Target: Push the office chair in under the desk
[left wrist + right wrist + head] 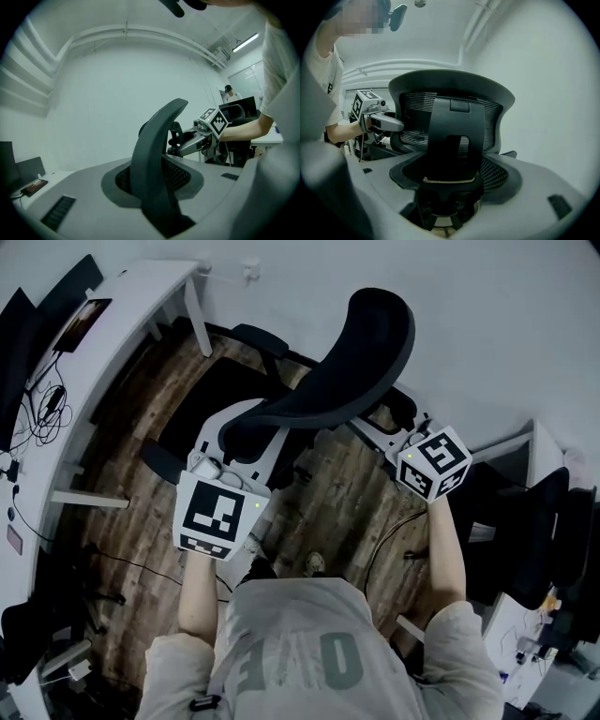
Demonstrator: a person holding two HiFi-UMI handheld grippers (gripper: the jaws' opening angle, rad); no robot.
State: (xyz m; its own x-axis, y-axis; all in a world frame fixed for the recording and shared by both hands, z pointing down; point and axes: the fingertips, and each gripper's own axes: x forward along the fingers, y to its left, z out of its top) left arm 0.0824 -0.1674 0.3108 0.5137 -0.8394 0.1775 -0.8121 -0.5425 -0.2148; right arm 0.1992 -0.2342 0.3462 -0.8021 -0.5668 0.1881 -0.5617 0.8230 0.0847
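Note:
The black office chair (347,362) stands on the wooden floor, its seat (211,395) toward the white desk (141,292) at the upper left. My left gripper (234,442) is shut on the left edge of the backrest (154,154), which stands edge-on between its jaws. My right gripper (380,432) is at the right side. In the right gripper view the chair's black back support (452,140) fills the gap between its jaws. Each gripper shows in the other's view: the right gripper (177,147) and the left gripper (400,125).
A monitor (56,296) and cables (42,409) sit on the desk at the left. Another black chair (539,531) and a white desk (511,442) stand at the right. Cables (394,540) trail on the floor. A person (230,93) stands far off.

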